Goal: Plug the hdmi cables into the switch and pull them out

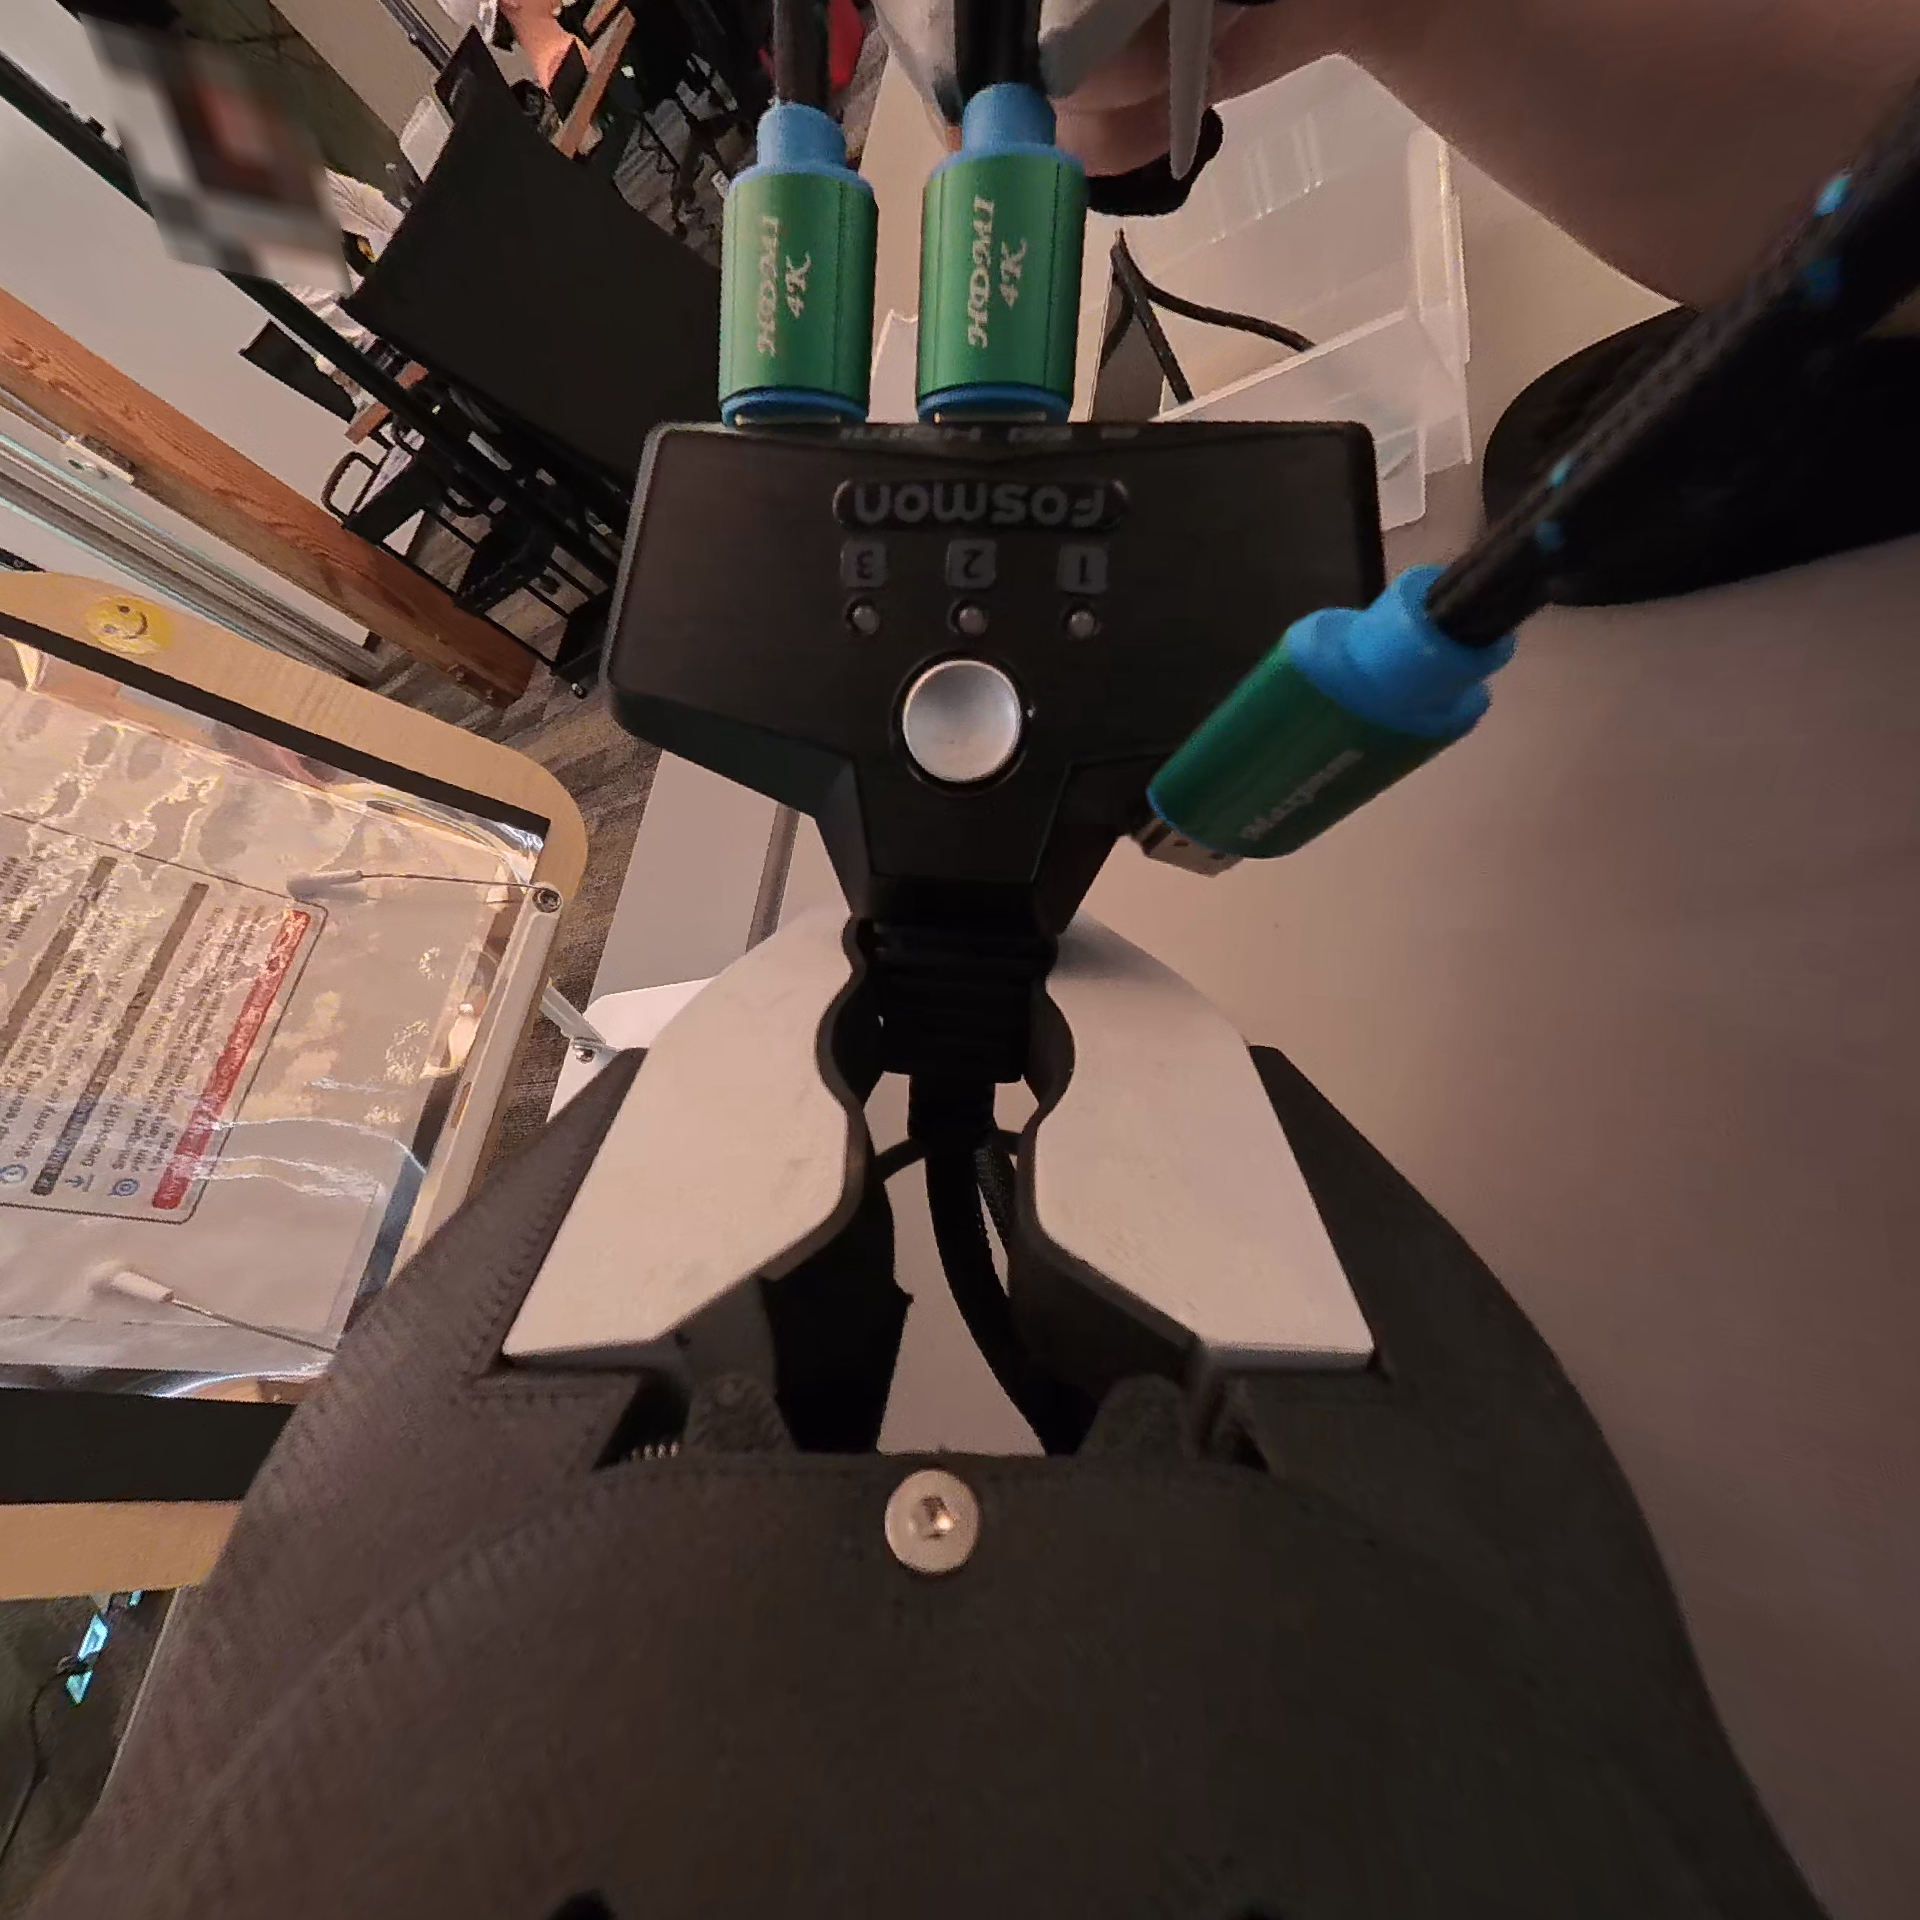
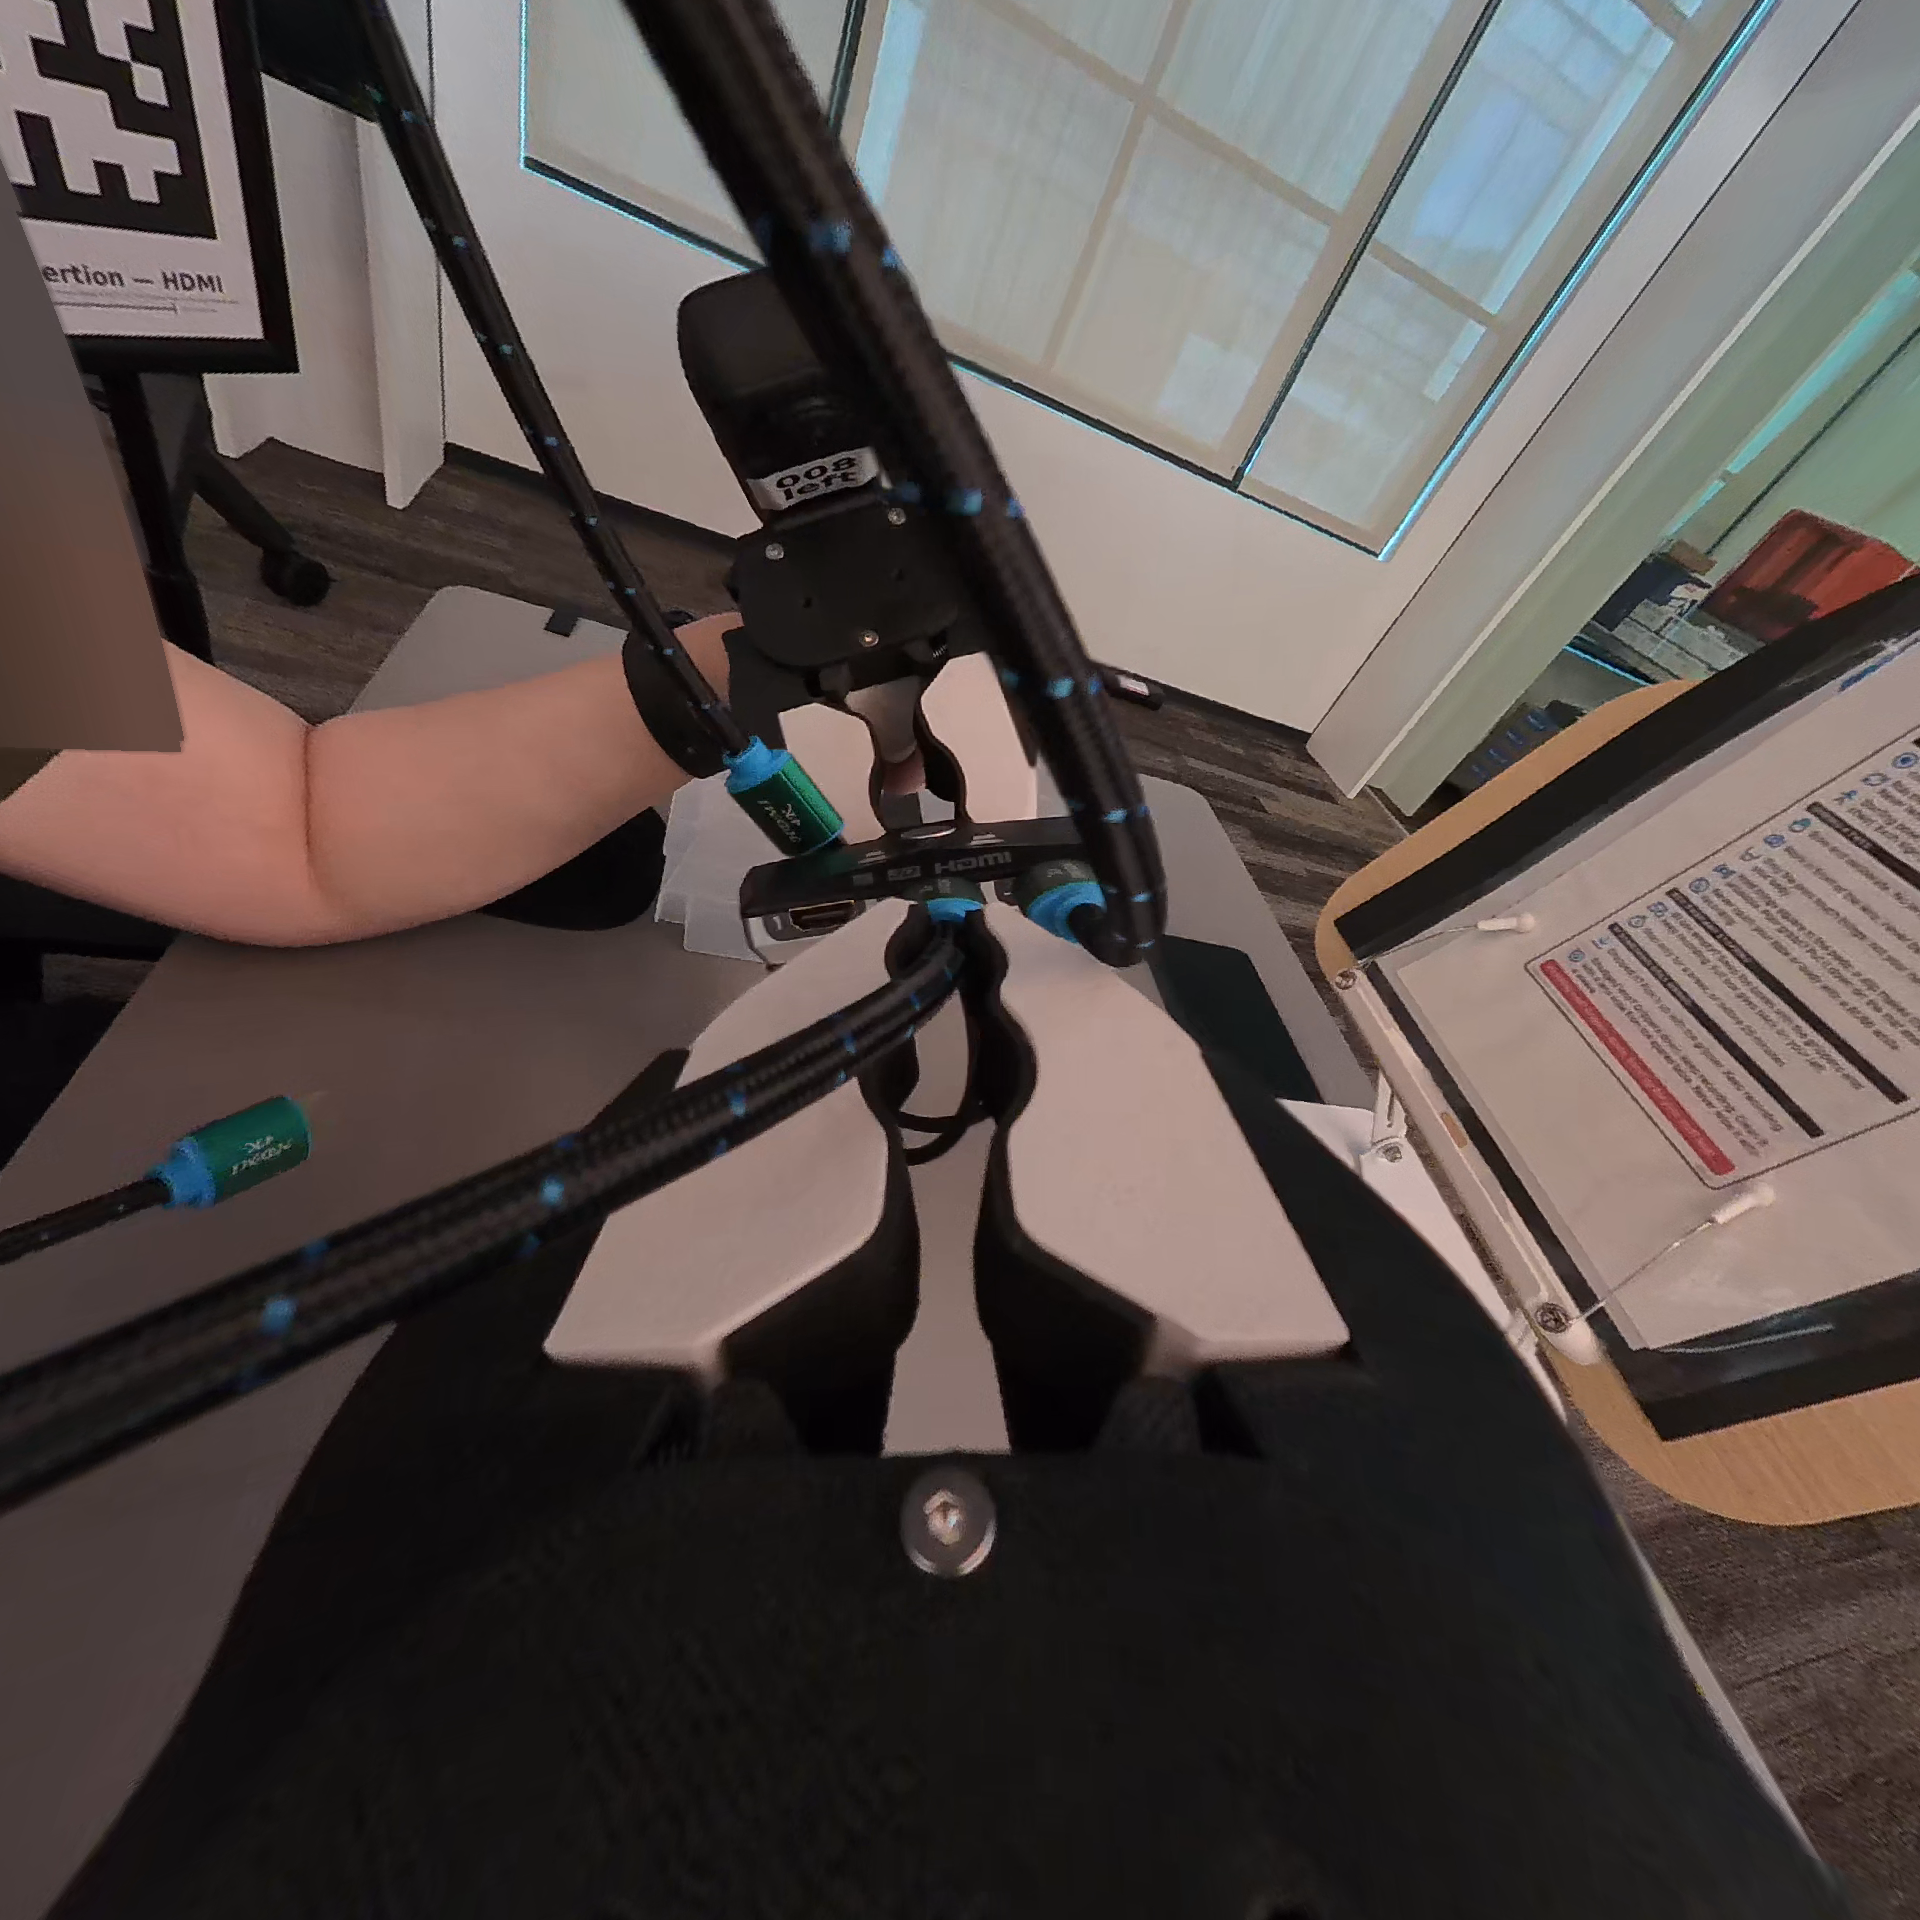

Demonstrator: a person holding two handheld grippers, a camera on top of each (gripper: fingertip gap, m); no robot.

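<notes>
My left gripper (image 1: 951, 966) is shut on the ribbed cable neck of the black HDMI switch (image 1: 987, 644) and holds it level above the table. Two green HDMI plugs (image 1: 795, 281) (image 1: 1003, 281) sit in its far ports. A third green plug (image 1: 1320, 748) lies loose against the switch's right side. In the right wrist view, my right gripper (image 2: 951, 956) is shut on the braided cable just behind the middle plug's blue collar (image 2: 948, 910). The switch (image 2: 966, 836) shows one empty port (image 2: 821, 916) on the left.
A free green plug end (image 2: 244, 1148) lies on the grey table (image 2: 312, 987). A laminated instruction board (image 2: 1662, 1039) stands to the right. Clear plastic bins (image 1: 1330, 312) stand behind the switch. A person's forearm (image 2: 364, 810) rests at the left. Braided cables (image 2: 883, 312) loop overhead.
</notes>
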